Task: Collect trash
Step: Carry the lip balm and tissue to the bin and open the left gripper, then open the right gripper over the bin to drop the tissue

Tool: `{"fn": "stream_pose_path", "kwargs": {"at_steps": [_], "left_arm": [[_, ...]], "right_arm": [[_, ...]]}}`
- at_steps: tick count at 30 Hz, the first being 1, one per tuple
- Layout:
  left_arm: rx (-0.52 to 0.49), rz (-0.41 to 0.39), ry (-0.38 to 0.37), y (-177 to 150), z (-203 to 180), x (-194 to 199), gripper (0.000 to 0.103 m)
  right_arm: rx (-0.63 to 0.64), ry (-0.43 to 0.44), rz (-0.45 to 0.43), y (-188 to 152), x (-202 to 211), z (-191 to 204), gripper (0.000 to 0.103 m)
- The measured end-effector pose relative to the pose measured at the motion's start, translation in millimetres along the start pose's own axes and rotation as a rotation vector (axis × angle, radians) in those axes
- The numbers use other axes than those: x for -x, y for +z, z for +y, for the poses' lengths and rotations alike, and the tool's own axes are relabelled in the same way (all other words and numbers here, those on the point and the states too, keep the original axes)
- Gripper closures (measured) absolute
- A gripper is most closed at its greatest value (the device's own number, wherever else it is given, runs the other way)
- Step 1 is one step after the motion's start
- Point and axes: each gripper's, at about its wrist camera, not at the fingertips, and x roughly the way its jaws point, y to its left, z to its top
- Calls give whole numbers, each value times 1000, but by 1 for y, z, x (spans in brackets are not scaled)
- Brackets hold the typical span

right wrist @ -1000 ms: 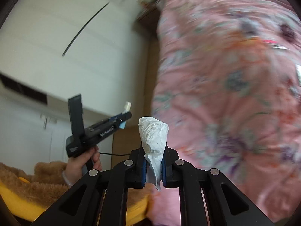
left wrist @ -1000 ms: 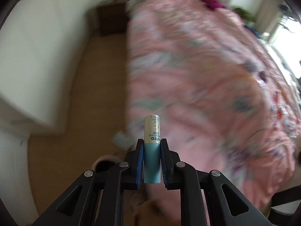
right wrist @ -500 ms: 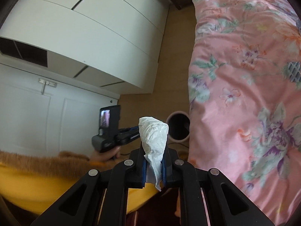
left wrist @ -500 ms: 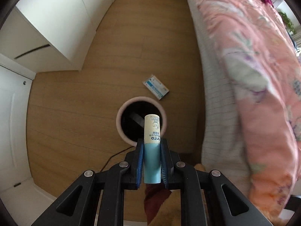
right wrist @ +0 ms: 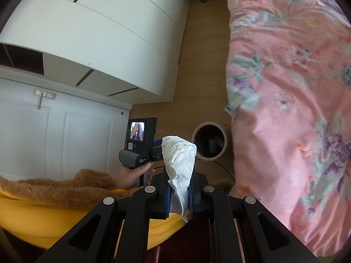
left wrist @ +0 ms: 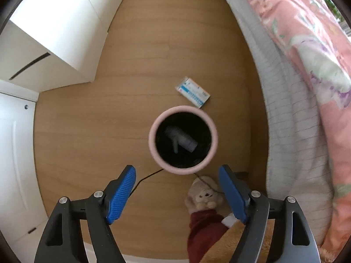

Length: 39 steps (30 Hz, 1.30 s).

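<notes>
Left wrist view, left to right: white cabinets (left wrist: pixel 57 28) along the edge; wood floor (left wrist: pixel 87 131); left gripper (left wrist: pixel 176 194) pointing straight down, jaws just sprung wide, nothing between the blue pads (left wrist: pixel 121 194). Just beyond the tips, pink bin (left wrist: pixel 153 146) standing upright on the floor, a tube (left wrist: pixel 183 141) and other dim shapes lying in its dark bottom. Past the bin's far rim, just beside it, a blue-and-white box (left wrist: pixel 193 92) flat on the floor. Below the bin, a thin black cord (left wrist: pixel 149 176) and a bear-faced slipper (left wrist: pixel 205 197). Further right, grey mattress side (left wrist: pixel 291 131) under a pink floral quilt (left wrist: pixel 318 50).

Right wrist view, left to right: white door (right wrist: pixel 54 140) and cabinets; furry brown sleeve (right wrist: pixel 54 184) over yellow cloth; hand (right wrist: pixel 131 175) gripping the left tool, its small screen lit. Centre, right gripper (right wrist: pixel 179 188) clamped on a crumpled white tissue (right wrist: pixel 178 157), wad sticking up past the tips, a tail hanging below. Behind the tissue, bin on the floor against the quilt's edge.
</notes>
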Motion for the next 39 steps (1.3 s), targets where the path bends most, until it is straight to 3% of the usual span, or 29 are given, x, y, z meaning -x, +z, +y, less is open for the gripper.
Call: {"fn": "stream_pose_path", "kwargs": {"at_steps": [6, 15, 19, 20, 23, 24, 25, 30, 35, 39], "left_arm": [[28, -10, 7, -10, 23, 7, 24], [114, -96, 38, -56, 56, 47, 24], [119, -111, 47, -65, 61, 61, 24], [122, -117, 45, -66, 62, 65, 24], [129, -126, 43, -66, 65, 70, 24], [130, -130, 42, -65, 64, 72, 24], [132, -134, 40, -65, 64, 75, 24], [117, -161, 39, -59, 58, 86, 24], [52, -232, 39, -49, 38, 106, 24], [-32, -321, 28, -27, 6, 134, 24]], "right_arm": [[57, 4, 57, 14, -43, 19, 91], [115, -34, 236, 35, -173, 32, 91], [167, -79, 289, 35, -212, 40, 89], [178, -97, 300, 34, -218, 40, 86], [199, -159, 296, 34, -229, 38, 54], [200, -186, 282, 35, -228, 36, 40], [195, -185, 266, 36, -225, 35, 36], [159, -139, 190, 36, -188, 32, 34], [105, -128, 73, 11, -94, 10, 31], [32, -229, -53, -14, -4, -31, 23]]}}
